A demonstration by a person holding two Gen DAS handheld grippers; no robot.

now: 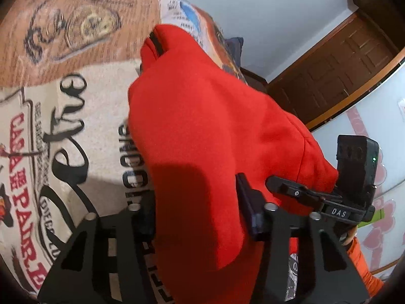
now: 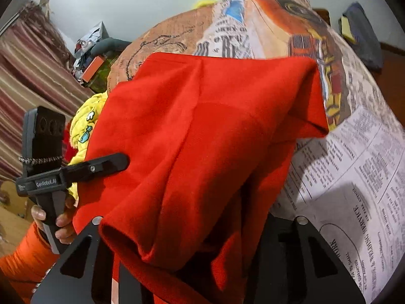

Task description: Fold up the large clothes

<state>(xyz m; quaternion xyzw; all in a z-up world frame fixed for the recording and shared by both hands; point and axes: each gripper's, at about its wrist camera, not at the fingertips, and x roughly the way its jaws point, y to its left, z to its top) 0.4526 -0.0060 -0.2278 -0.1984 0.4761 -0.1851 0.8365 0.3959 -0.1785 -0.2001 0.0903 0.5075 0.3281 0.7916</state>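
Observation:
A large red garment [image 1: 202,126] hangs and bunches over a bed with a printed cover [image 1: 63,101]. It has a black strip near its far end. In the left wrist view my left gripper [image 1: 197,212] is shut on a thick fold of the red cloth, which spills over its jaws. In the right wrist view the same red garment [image 2: 202,126] drapes over my right gripper [image 2: 192,230] and hides its fingertips; it appears shut on the cloth. The other gripper shows at the left in the right wrist view [image 2: 76,169] and at the right in the left wrist view [image 1: 316,195].
A yellow printed garment [image 2: 86,124] lies on the bed to the left of the red one. The newspaper-print bed cover [image 2: 354,177] extends right. A wooden door [image 1: 341,63] and a pale wall are behind. Clutter and a striped curtain [image 2: 30,76] stand at the far left.

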